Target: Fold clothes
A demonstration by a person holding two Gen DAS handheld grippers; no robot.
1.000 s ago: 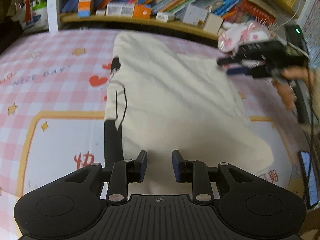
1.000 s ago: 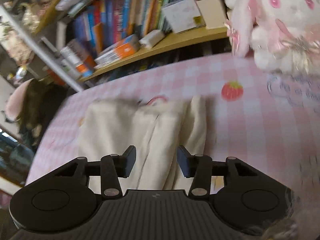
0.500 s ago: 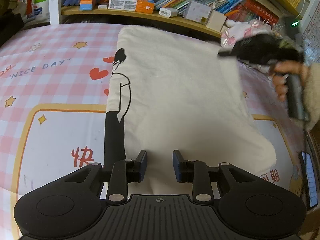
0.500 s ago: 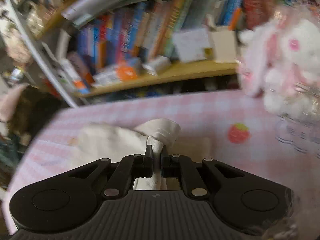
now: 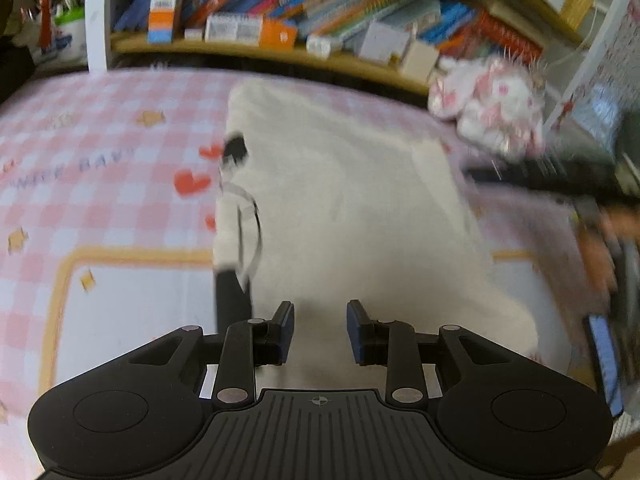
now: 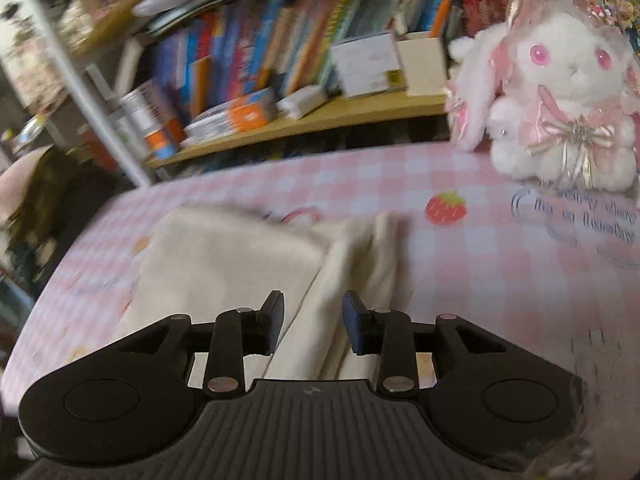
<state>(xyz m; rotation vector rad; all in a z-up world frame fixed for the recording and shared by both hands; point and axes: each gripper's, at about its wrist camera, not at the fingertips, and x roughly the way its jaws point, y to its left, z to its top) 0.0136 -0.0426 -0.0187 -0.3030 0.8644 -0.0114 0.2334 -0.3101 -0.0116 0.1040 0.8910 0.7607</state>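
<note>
- Left tool (image 5: pixel 320 322) — jaws narrowly apart, empty, above the cream garment's (image 5: pixel 344 200) near hem.
- Right tool (image 6: pixel 313 322) — jaws just reopened, narrow; folded sleeve (image 6: pixel 360 256) at 12 o'clock, unpinched.

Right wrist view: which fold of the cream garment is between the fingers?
The narrow raised strip along the garment's right edge, beside the strawberry print; the broad flat panel lies left of it. The right gripper stands open.
</note>
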